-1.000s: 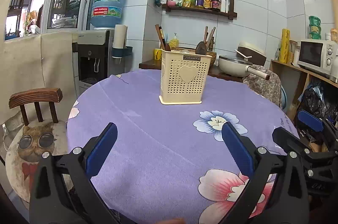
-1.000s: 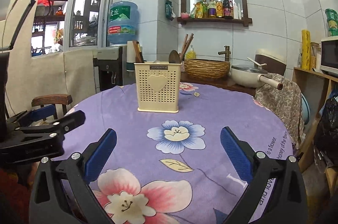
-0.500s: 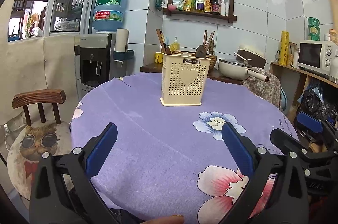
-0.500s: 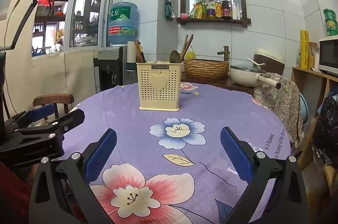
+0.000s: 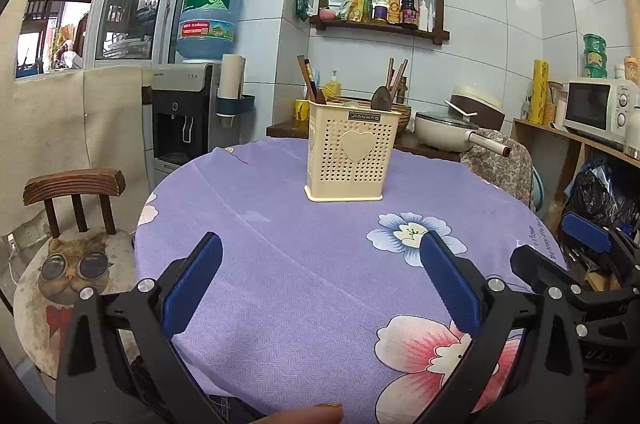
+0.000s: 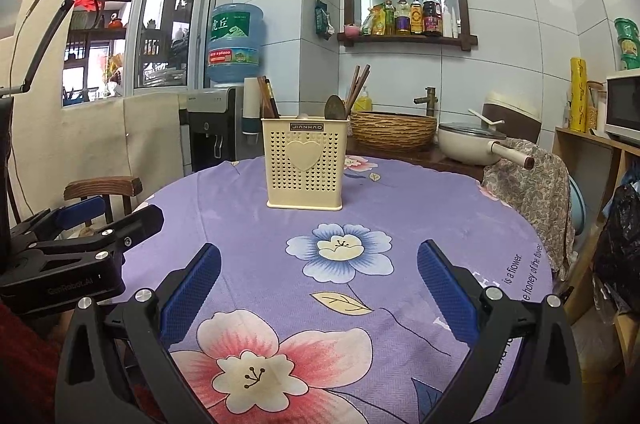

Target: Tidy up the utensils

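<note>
Nearest, I am holding my left gripper (image 5: 320, 284) and my right gripper (image 6: 318, 286) with their blue pads spread wide and nothing between them, both hovering over the near edge of the worktop (image 6: 400, 207). Beyond them, toward the far side of the worktop, the cream perforated utensil holder (image 6: 305, 167) is standing upright. Chopsticks (image 6: 357, 85) and a spoon (image 6: 335, 107) are poking up from the holder. I am judging these light, stiff and somewhat slippery; the exposed upper shafts above the holder's rim look the best hold.
</note>
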